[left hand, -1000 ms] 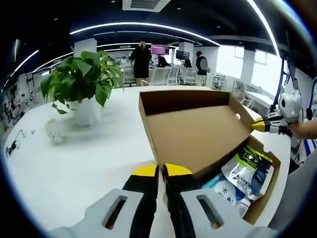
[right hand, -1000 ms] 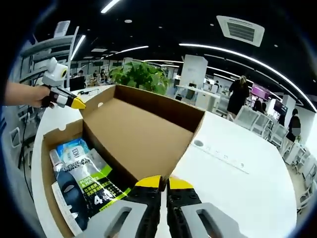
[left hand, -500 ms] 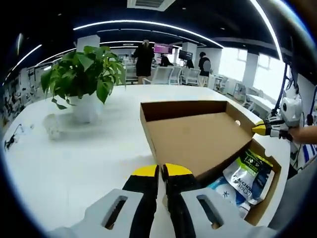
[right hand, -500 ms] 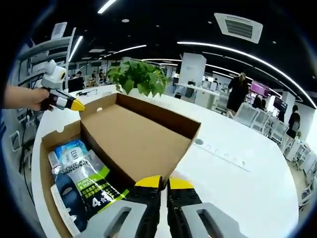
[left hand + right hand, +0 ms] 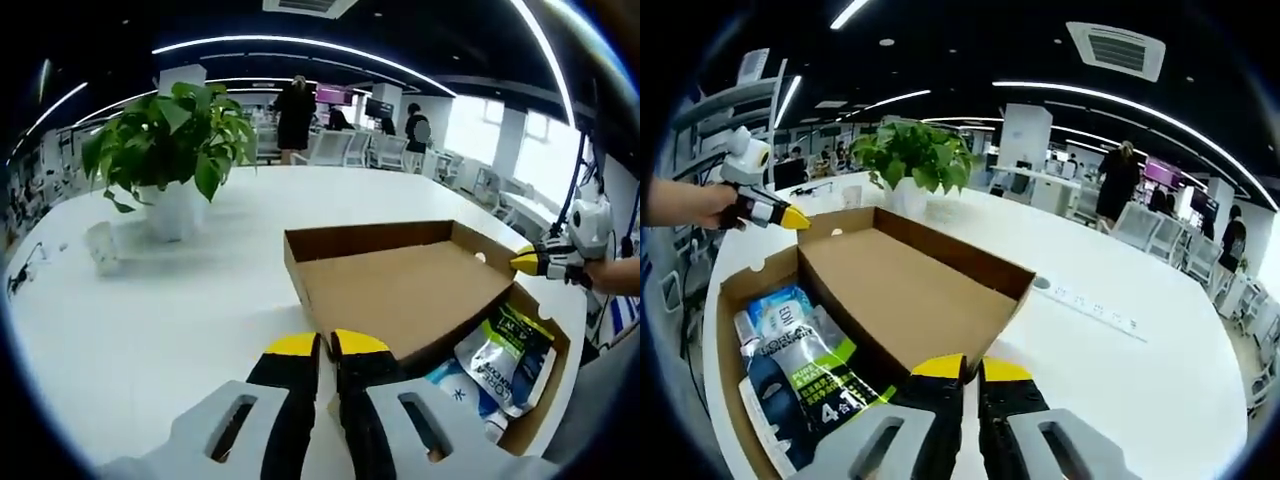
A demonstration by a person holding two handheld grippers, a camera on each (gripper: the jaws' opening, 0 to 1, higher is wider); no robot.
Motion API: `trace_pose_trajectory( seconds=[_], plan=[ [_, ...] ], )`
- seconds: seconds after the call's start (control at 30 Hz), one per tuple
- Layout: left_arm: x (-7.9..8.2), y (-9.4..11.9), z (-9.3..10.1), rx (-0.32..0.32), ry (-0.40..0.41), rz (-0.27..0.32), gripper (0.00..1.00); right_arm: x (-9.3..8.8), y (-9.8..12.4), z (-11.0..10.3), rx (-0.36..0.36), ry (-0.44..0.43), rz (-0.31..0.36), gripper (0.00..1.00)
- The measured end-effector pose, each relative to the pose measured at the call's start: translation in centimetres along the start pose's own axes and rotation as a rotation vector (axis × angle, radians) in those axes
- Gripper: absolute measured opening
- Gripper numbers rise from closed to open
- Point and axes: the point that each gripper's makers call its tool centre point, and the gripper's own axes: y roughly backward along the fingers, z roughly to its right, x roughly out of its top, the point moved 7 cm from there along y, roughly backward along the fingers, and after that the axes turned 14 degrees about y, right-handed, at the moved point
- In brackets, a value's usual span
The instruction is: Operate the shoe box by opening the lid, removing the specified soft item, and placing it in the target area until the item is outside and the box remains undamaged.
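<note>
1. Now the lid (image 5: 400, 290) of the shoe box (image 5: 750, 290) has swung back flatter than a second ago, so the opening step looks almost done.
2. Soft packets (image 5: 805, 365) lie uncovered inside, lower left of the right gripper view.
3. Both tools, left tool (image 5: 318, 350) and right tool (image 5: 962, 372), sit pressed together at the lid's opposite corners; whether they pinch cardboard, I cannot tell.
4. Only the left gripper view shows the plant's white pot (image 5: 172, 212) on the worktop (image 5: 150, 320).

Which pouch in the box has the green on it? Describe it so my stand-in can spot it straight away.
Start at the brown shoe box on the white table, its lid swung back. Inside the open base, soft packets lie flat. The one you want is the white pouch beside the lid's hinge: unlike the blue packet next to it, it carries a bright green stripe and a large "4".
</note>
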Motion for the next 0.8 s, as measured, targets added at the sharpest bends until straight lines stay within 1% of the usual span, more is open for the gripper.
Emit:
trace_pose_trajectory(
  seconds=[0.13, 0.27, 0.33, 0.57, 0.7, 0.8],
  plan=[
    [-0.17, -0.20, -0.11, -0.003, 0.011, 0.004, 0.04, -0.05, -0.17, -0.01, 0.001, -0.008, -0.003, 0.00],
    [-0.28, -0.23, -0.18, -0.004, 0.029, 0.008, 0.04, -0.16, -0.26, 0.00, 0.002, 0.004, -0.003, 0.00],
    [-0.33, -0.38, -0.21, 0.001, 0.033, 0.001, 0.04, -0.22, -0.35, 0.04, 0.003, 0.004, -0.004, 0.00],
    [-0.33, -0.57, -0.13, 0.008, 0.022, -0.003, 0.04, -0.21, -0.44, 0.15, 0.011, -0.013, -0.010, 0.01],
    [-0.28, -0.26, 0.08, 0.004, 0.021, -0.002, 0.05, -0.20, -0.28, 0.12, 0.020, -0.010, 0.001, 0.01],
    [-0.20, -0.08, 0.05, -0.004, 0.028, 0.000, 0.07, -0.25, -0.20, 0.23, 0.027, -0.026, 0.008, 0.02]
  ],
)
